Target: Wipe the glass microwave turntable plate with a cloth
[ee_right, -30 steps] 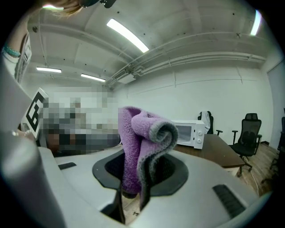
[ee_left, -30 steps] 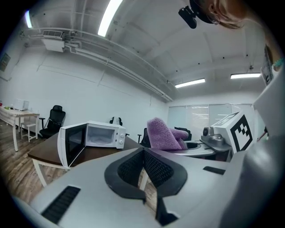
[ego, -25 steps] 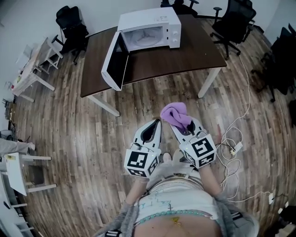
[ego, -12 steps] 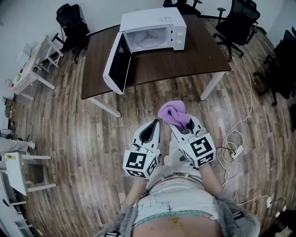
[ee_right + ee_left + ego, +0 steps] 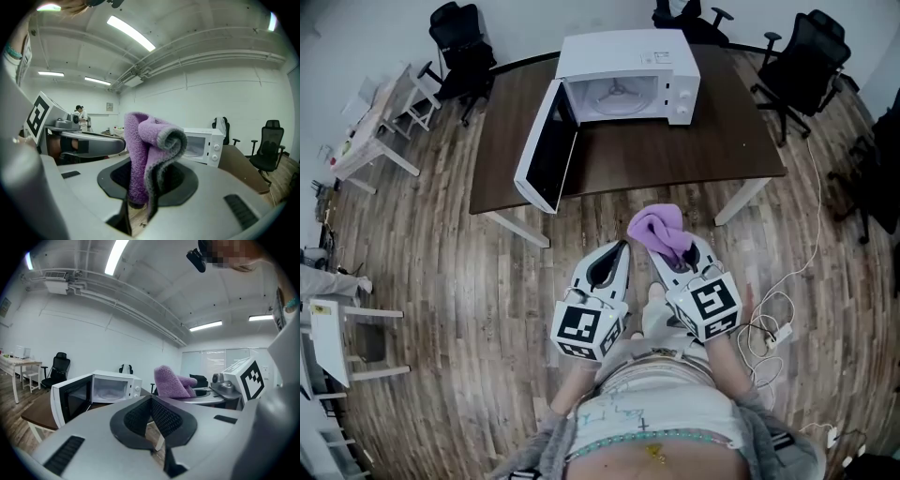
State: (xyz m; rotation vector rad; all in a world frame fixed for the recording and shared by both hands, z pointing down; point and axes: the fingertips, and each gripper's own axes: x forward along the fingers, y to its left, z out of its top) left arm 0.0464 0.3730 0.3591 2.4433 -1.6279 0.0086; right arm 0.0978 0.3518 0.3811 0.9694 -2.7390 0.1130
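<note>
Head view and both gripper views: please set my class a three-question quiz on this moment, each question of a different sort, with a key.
1. Fill in: the left tool has its jaws ___, with nothing between them.
2. Which one grips the purple cloth? A: left tool. B: right tool.
3. True or false: the door of the microwave is closed.

Key: 1 shut; 2 B; 3 false.
</note>
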